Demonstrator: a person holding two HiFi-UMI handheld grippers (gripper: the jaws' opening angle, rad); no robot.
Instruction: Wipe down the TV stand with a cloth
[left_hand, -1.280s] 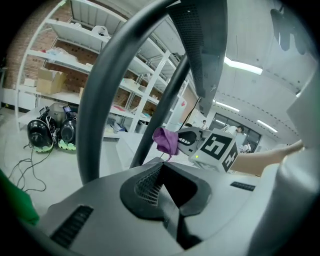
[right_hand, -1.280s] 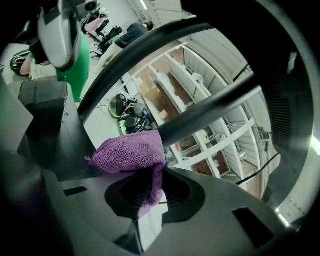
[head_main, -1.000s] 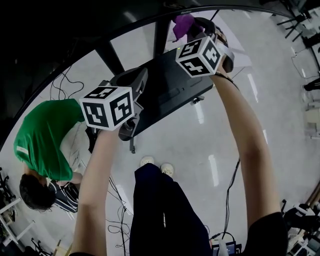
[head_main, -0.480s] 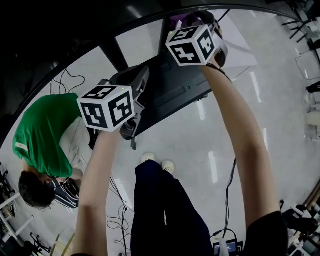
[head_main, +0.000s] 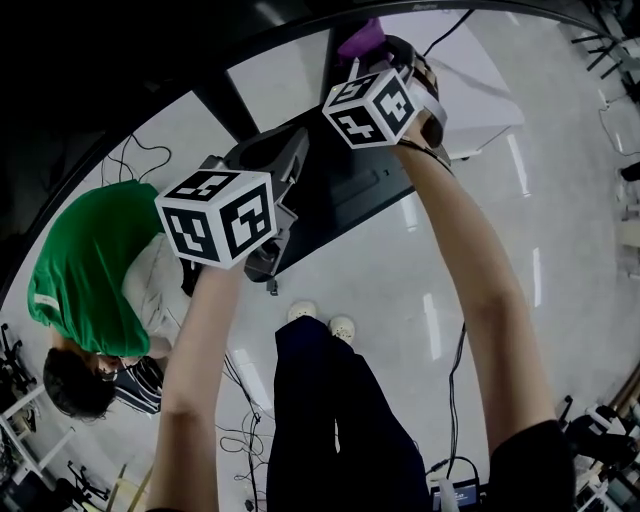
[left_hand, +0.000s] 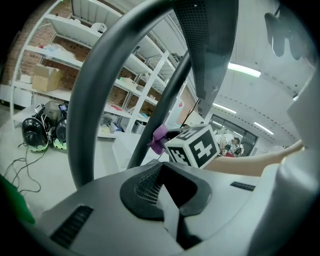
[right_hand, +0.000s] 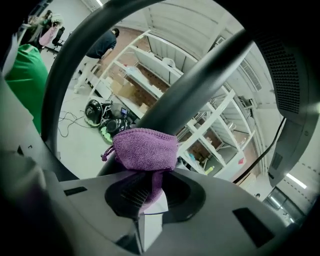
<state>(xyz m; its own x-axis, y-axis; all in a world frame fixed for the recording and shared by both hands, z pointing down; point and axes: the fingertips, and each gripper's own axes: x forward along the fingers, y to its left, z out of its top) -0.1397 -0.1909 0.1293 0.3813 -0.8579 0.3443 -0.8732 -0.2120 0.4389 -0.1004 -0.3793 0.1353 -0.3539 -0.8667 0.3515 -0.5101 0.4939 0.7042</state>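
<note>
The black TV stand (head_main: 345, 190) stands on the pale floor, its dark posts (head_main: 225, 105) rising to the screen above. My right gripper (head_main: 388, 52) is shut on a purple cloth (head_main: 362, 42) at the stand's far end. In the right gripper view the bunched cloth (right_hand: 145, 149) sticks out of the right gripper (right_hand: 150, 210), pressed against a dark slanted post (right_hand: 200, 85). My left gripper (head_main: 288, 152) hovers over the stand's near-left edge. In the left gripper view the left gripper (left_hand: 172, 220) is shut with nothing in it, and the cloth (left_hand: 159, 139) shows beyond it.
A person in a green top (head_main: 85, 270) crouches on the floor at the left, among loose cables (head_main: 240, 400). White shelving (left_hand: 125, 65) with boxes, and helmets (left_hand: 35, 134) on the floor, lie behind the stand. A white block (head_main: 470, 90) sits to the stand's right.
My right gripper has carried the cloth a little to the left and farther along the stand's far end. The left gripper has hardly moved.
</note>
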